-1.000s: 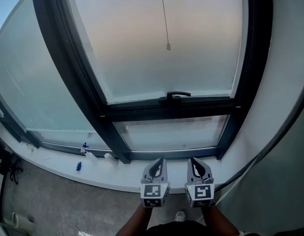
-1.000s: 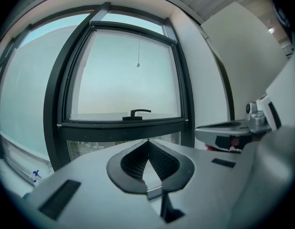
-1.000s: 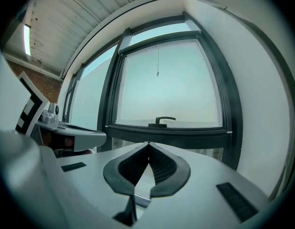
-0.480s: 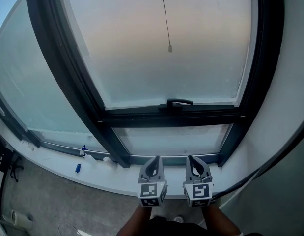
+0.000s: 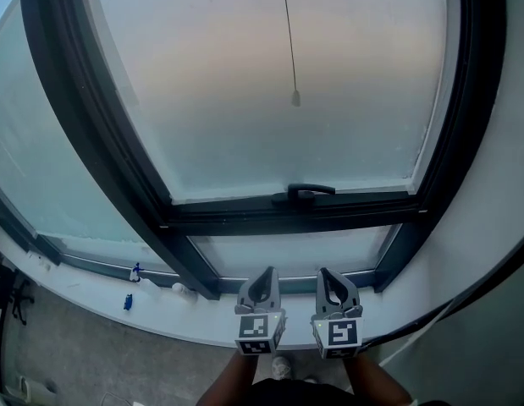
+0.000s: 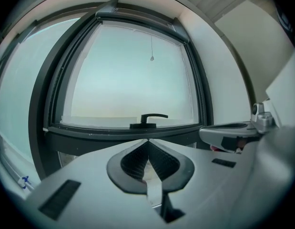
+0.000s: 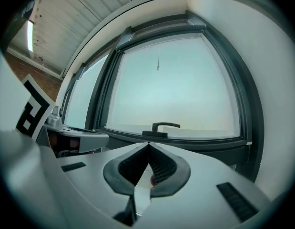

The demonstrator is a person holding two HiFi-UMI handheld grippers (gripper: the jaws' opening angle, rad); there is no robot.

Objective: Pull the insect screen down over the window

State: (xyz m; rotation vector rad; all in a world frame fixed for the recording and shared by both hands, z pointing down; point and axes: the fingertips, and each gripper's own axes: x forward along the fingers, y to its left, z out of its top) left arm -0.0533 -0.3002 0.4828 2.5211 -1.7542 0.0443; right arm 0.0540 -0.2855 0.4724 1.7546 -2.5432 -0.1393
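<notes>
Left gripper (image 5: pixel 261 284), right gripper (image 5: pixel 333 282): both closed, empty, low before window (image 5: pixel 228 100). Step: approach. Next: probably raise one, open, grasp cord (image 5: pixel 295 98).

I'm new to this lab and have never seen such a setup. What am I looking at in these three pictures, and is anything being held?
There is no robot here: a person holds a claw in each hand. The head view comes from a camera on the person's head and looks down on the left claw and right claw. The other two pictures come from cameras riding on each claw, looking along its jaws. Both claws are shut and hold nothing. Ahead is a window with a dark frame, a handle and a thin pull cord hanging before the glass. A few small things, some blue, lie on the white sill.
</notes>
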